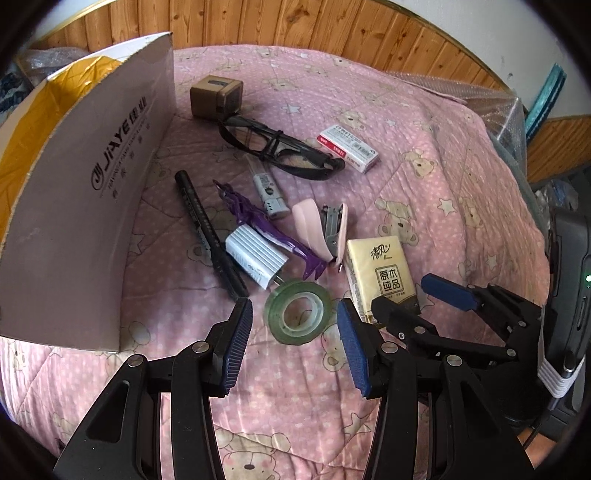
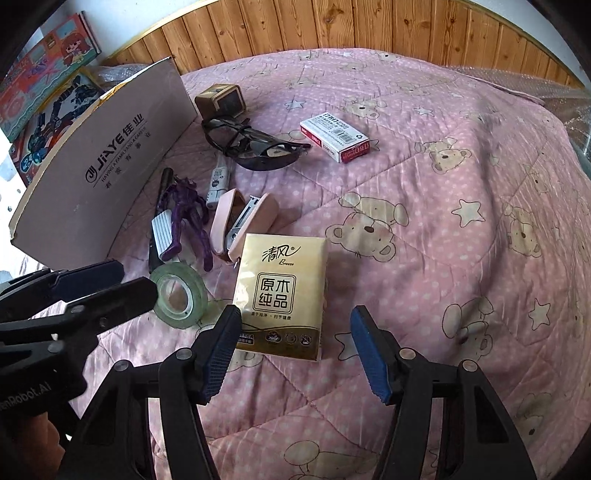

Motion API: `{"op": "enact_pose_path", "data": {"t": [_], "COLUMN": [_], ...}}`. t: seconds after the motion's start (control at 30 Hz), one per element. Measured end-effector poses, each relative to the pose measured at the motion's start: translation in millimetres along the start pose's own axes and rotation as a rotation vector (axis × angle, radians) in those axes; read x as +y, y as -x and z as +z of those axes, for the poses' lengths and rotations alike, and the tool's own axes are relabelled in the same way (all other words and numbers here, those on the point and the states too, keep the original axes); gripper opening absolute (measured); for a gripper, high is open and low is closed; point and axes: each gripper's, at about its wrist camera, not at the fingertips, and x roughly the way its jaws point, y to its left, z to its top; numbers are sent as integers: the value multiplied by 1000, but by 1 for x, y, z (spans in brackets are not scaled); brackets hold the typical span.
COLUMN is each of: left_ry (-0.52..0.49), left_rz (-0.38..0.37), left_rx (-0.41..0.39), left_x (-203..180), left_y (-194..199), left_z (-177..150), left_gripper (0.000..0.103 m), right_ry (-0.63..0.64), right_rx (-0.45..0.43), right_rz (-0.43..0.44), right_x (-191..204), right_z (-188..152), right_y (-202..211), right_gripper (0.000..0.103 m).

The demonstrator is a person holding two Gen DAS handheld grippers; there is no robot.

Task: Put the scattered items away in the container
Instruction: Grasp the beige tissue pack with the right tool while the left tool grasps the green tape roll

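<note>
Scattered items lie on a pink bear-print quilt (image 1: 424, 155). A clear tape roll (image 1: 297, 312) lies just ahead of my open left gripper (image 1: 295, 343), between its jaws' line. A yellow tissue pack (image 2: 282, 291) lies just ahead of my open right gripper (image 2: 295, 347). Beyond them are a pink stapler (image 2: 240, 221), a purple hair clip (image 1: 266, 225), a white ridged charger (image 1: 255, 256), a black marker (image 1: 208, 232), a lighter (image 1: 267, 190), black glasses (image 1: 280, 147), a staple box (image 1: 349, 147) and a brown cube (image 1: 216, 96). The cardboard box container (image 1: 92, 192) stands at the left, its inside gold.
A wooden-panelled wall (image 2: 332, 26) runs behind the bed. Colourful boxes (image 2: 44, 92) lie beyond the container at the far left. Bubble wrap (image 1: 480, 96) lies at the quilt's far right edge. The right gripper shows in the left wrist view (image 1: 417, 295).
</note>
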Motion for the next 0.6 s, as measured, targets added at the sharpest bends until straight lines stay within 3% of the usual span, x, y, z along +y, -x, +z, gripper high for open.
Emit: {"op": "enact_pose_path", "data": {"t": [0.17, 0.3, 0.37, 0.5, 0.53, 0.6], "left_ry": [59, 84, 50, -72, -106, -151], "left_rz": [-37, -60, -39, 29, 61, 107], "left_rx": [25, 62, 45, 1, -10, -35], "left_x": [17, 26, 21, 8, 3, -1], "left_y": [-16, -30, -32, -36, -38, -37], "left_z": [-1, -7, -7, -10, -11, -13], "left_gripper": [51, 51, 52, 48, 39, 30], "right_ry": [76, 120, 123, 59, 53, 56], "right_rx": [-27, 6, 9, 19, 19, 16], "right_rz": [-6, -57, -89, -83, -79, -84], "right_x": [12, 15, 10, -10, -11, -9], "right_z": [5, 6, 9, 14, 14, 15], "right_y": [-8, -27, -25, -24, -24, -25], "right_gripper": [62, 62, 53, 53, 53, 53]}}
